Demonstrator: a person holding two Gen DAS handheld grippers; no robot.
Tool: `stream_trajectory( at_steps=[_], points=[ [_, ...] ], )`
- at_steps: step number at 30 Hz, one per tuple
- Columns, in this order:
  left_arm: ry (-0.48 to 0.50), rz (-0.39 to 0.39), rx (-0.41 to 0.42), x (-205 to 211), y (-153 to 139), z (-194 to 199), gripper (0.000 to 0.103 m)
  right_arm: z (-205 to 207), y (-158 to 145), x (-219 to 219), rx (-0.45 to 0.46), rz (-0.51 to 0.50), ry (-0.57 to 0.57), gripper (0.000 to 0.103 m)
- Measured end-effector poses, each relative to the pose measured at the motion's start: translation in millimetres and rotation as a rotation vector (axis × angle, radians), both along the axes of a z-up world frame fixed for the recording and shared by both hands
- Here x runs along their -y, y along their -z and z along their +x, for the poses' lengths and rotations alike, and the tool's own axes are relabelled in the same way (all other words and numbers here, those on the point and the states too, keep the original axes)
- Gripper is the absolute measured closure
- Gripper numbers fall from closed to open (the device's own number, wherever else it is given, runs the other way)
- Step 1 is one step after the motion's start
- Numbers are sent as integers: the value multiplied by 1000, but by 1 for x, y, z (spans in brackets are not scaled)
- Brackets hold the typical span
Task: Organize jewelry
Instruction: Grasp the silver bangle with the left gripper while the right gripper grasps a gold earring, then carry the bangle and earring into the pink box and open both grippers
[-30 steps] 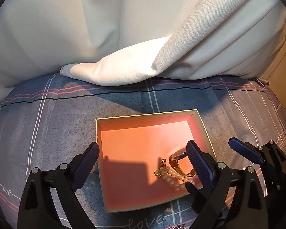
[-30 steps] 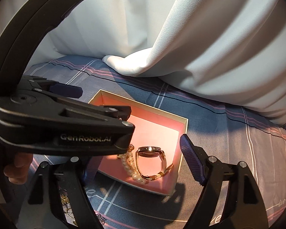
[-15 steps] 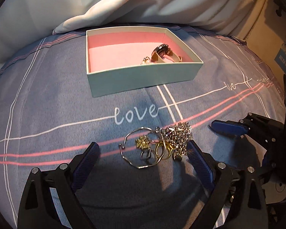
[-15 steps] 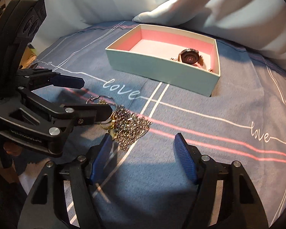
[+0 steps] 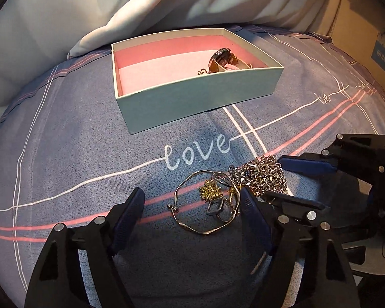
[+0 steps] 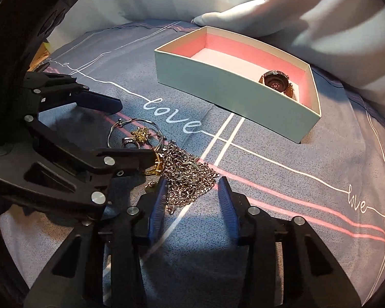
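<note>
Near the bedspread's [image 5: 64,138] front edge, both grippers, left gripper [image 5: 192,206] and right gripper [image 6: 191,192], are closing empty around the jewelry pile [image 6: 182,174]; next, pinch and lift toward the box [image 6: 228,87].

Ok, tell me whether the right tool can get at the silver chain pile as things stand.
Probably yes. The right tool is closing with the silver chain pile already between its fingers. The left tool crowds in beside it, over the bangle, but doesn't block the pile.

left tongs [image 5: 191,202] lowered from box [image 5: 202,102], closing | right tongs [image 6: 191,195] closing around chain [image 6: 187,174]
</note>
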State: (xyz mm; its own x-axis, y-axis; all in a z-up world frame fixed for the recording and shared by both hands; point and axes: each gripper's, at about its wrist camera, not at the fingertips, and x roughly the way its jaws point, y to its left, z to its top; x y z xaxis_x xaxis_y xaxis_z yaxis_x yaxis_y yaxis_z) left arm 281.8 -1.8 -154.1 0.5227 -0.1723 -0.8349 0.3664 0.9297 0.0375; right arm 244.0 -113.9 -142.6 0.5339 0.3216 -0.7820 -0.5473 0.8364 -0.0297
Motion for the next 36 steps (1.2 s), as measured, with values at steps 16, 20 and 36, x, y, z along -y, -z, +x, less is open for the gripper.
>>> stream_trajectory(
  at_steps=[16, 20, 36],
  points=[
    [-22, -83, 38, -6, -26, -4, 54, -8, -12, 7, 17, 57, 44, 96],
    [-24, -97, 55, -3, -37, -3, 54, -7, -22, 12, 41, 73, 56, 98],
    [-106, -178, 39, 2, -70, 51, 54, 44, -75, 21, 107, 109, 123, 101]
  ],
)
